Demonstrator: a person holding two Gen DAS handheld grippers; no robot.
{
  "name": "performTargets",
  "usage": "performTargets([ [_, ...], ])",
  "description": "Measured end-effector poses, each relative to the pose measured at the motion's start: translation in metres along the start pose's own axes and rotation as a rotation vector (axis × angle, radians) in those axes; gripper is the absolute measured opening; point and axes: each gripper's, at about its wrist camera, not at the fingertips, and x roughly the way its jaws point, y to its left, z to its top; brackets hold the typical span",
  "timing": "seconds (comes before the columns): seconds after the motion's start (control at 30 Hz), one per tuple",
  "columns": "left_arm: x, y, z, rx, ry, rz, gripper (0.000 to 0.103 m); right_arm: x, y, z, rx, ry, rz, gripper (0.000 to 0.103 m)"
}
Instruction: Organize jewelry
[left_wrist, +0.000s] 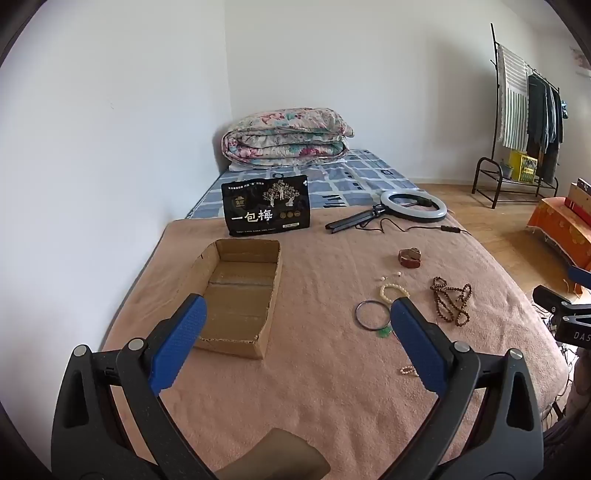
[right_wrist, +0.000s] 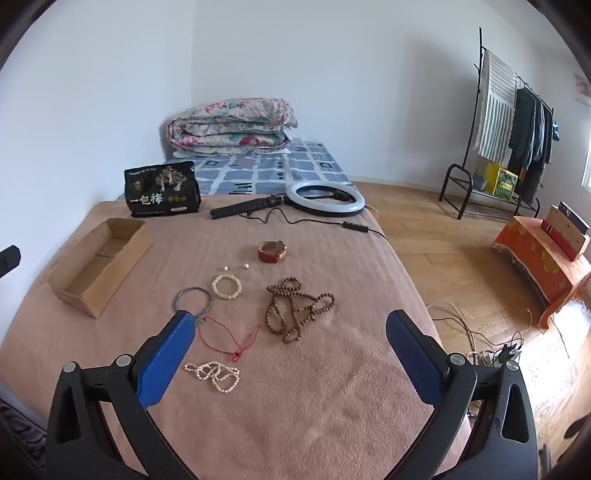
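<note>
Right wrist view: right gripper (right_wrist: 290, 332), jaws wide and empty, faces the wooden bead strand (right_wrist: 295, 308). Left gripper (left_wrist: 299, 321), likewise wide and empty, faces the cardboard box (left_wrist: 238, 291), left of the strand.

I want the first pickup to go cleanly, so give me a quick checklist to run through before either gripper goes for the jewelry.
1. Left gripper open and holding nothing: ok.
2. Right gripper open and holding nothing: ok.
3. Cardboard box open on top, nothing in it: ok.
4. Pieces lying apart on the blanket: pearl strand, cream bead bracelet and watch ok; the brown bead necklace is piled in loops, not ok.
5. Red cord clear of the thin bangle: cannot tell, a finger hides where they meet.
</note>
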Motion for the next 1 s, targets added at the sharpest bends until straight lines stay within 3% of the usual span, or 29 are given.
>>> performTargets([
  [1.0, -0.0006, 0.0, 0.0002, 0.009, -0.002, 0.002, 0.101, 0.0032, -0.0014, -0.0023, 0.012, 0.02, 0.013, 0.102],
])
